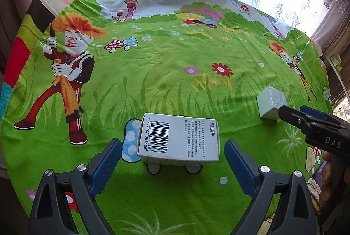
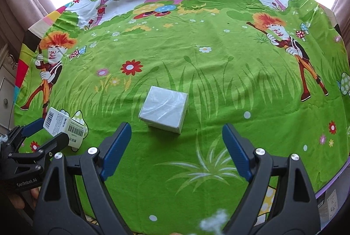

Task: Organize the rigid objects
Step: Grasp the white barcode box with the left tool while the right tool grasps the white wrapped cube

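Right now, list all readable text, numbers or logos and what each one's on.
"6 905227 005606": barcode on the medicine box.
"整肠生": same box, right edge.
Small print beside it: too small to read.
"DAS": right claw body, left wrist view.
"GenRobot.AI": left claw body, right wrist view.
White wrapped box: no text visible.

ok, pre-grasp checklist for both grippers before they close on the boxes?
1. Left gripper open: ok, jaws spread wide.
2. Barcode box centred ahead of the left gripper: ok, though its fingers are short of the box sides.
3. Right gripper open: ok.
4. White box lined up with the right gripper: not ok, it sits left of centre, ahead of the fingertips.
5. Boxes apart from each other: ok.
6. Tablecloth flat under the boxes: ok, only light wrinkles.
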Demonstrator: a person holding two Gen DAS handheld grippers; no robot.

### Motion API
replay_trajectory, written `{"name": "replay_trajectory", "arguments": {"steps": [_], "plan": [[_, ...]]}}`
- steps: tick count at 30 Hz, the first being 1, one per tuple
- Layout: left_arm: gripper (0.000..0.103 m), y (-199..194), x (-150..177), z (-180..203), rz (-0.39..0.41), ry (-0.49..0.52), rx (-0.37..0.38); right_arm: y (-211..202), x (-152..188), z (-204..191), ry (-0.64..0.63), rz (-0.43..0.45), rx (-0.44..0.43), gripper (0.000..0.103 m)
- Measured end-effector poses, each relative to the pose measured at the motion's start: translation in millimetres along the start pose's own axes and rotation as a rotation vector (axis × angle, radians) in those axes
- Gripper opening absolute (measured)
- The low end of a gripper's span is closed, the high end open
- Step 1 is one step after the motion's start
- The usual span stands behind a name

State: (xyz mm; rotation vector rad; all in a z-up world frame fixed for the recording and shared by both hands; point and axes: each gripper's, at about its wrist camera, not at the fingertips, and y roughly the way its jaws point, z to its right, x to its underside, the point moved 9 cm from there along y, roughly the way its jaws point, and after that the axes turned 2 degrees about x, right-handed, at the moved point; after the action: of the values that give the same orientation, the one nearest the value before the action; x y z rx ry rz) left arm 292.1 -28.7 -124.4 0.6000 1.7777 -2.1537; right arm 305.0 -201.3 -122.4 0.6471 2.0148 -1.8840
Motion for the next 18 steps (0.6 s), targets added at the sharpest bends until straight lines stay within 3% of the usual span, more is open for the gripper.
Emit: {"name": "replay_trajectory", "arguments": {"steps": [18], "plan": [[0.094,12,0,-7,-0.005,-0.038,0.003,43,-2,-4,0.005,-0.039,0.075,0.087]]}}
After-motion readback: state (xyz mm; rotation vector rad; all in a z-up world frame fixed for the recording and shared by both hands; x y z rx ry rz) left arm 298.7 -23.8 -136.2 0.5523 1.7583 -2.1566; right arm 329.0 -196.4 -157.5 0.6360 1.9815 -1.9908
